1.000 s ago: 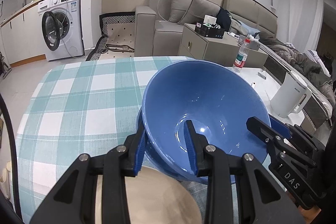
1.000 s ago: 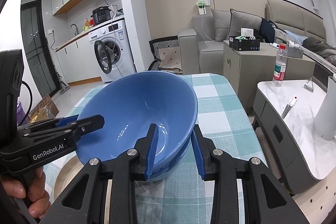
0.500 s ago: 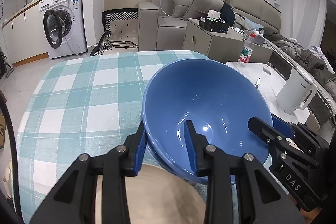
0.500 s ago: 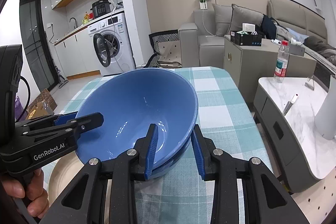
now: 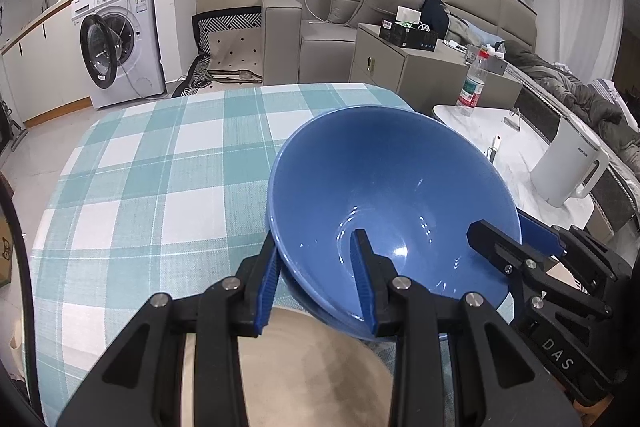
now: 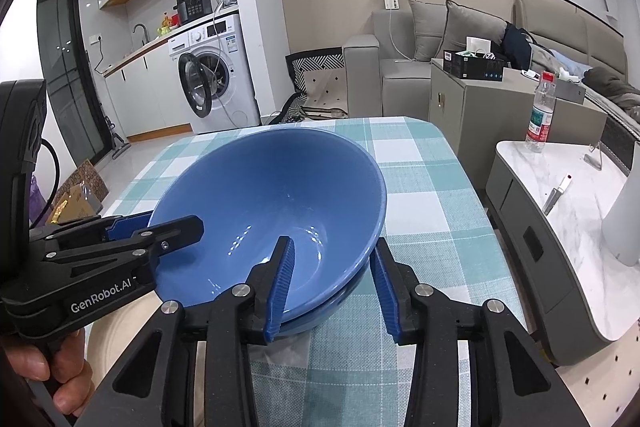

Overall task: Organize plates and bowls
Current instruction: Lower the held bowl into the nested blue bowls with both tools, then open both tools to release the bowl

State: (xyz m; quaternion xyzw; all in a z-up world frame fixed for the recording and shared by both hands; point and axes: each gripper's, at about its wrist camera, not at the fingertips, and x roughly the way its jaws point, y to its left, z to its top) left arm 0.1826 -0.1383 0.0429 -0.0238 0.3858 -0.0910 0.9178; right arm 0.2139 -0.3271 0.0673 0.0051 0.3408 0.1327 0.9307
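Left hand-held gripper (image 5: 318, 281) clamps near-left rim of blue bowl (image 5: 394, 187): one pad outside wall, one inside. Bowl tilted, seemingly nested on second blue bowl (image 5: 310, 297) beneath, only lower edge visible. Right hand-held gripper (image 5: 516, 233) straddles rim at right, jaws opening. Beige plate (image 5: 316, 371) just below bowls on table (image 5: 152, 171) with teal check cloth. White kettle (image 5: 570, 169) on marble side table (image 5: 520, 163), right.

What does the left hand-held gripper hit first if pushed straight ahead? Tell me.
The left hand-held gripper already straddles the near rim of the blue bowl. Pushed on, its inner finger would likely meet the bowl's inside bottom first; depth is hard to judge.
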